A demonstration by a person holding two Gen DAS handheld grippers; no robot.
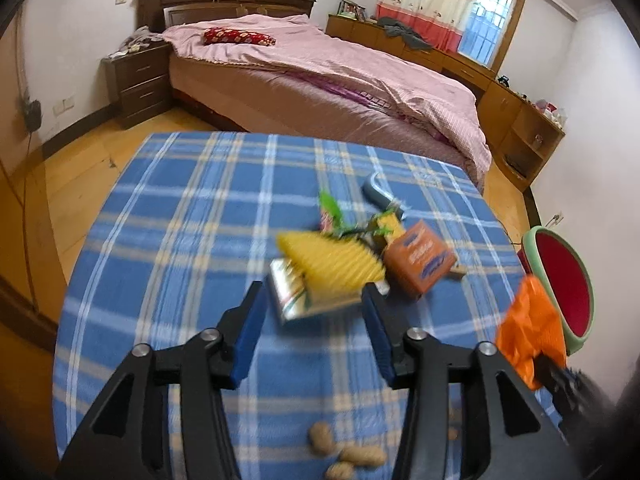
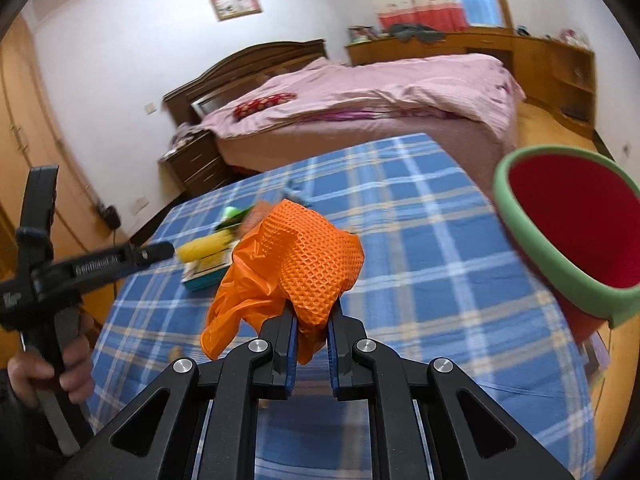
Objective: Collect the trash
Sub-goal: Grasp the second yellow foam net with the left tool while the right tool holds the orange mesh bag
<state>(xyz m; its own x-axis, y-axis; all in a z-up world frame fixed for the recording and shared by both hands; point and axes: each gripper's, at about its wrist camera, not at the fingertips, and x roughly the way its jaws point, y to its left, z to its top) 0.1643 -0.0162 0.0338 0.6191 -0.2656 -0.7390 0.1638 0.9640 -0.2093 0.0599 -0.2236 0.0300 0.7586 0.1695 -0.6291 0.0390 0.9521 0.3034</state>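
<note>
Right gripper [image 2: 311, 336] clamps a crumpled orange glove [image 2: 296, 264] above the blue plaid table [image 2: 420, 240], near the red bin with the green rim [image 2: 568, 236] at the table's right edge. Left gripper [image 1: 316, 312], jaws wide apart and empty, hangs just short of a blurred heap of litter: a yellow ridged wrapper [image 1: 332, 260], a flat packet [image 1: 296, 292] and an orange box [image 1: 420, 258]. Carrying looks to be the step in hand; next, the glove must travel over the bin's mouth before release. Peanuts [image 1: 344, 452] lie nearer.

A home bedroom: bed [image 1: 320, 80], nightstand [image 1: 138, 80], curtained window [image 1: 484, 24].
</note>
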